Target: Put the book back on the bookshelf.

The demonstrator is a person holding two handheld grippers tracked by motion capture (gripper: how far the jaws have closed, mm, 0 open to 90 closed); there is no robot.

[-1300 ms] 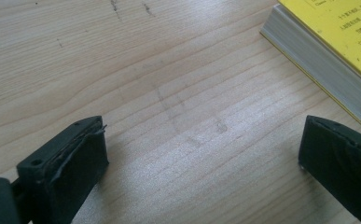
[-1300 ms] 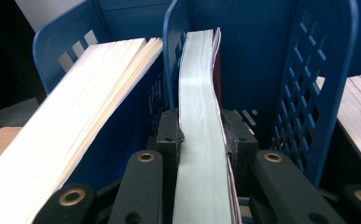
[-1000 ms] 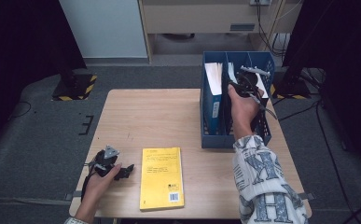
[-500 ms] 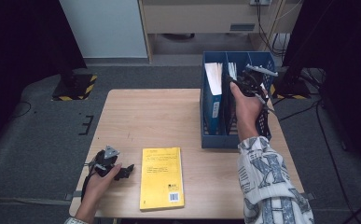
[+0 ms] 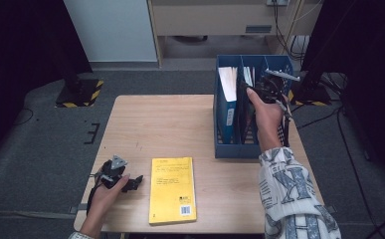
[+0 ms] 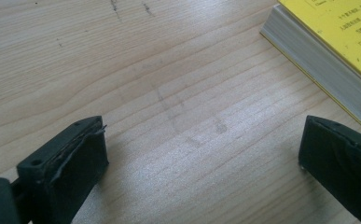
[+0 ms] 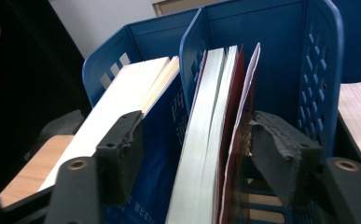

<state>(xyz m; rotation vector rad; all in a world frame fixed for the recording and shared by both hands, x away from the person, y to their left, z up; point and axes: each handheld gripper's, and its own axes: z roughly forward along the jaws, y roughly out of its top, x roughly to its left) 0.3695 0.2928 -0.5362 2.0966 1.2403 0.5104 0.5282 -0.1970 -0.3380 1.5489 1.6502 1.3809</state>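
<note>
Books (image 7: pixel 211 140) stand filed in rack (image 5: pixel 225 149); right gripper (image 7: pixel 194 149), jaws just opening, releases them. Left gripper (image 6: pixel 201 154), spread, should take yellow book (image 5: pixel 172 189).

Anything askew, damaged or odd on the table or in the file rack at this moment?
Only small things. The books in the blue rack lean rather than stand upright, and the pad on the right gripper looks frayed at its edge. The yellow book lies flat and roughly square near the table's front edge.
</note>
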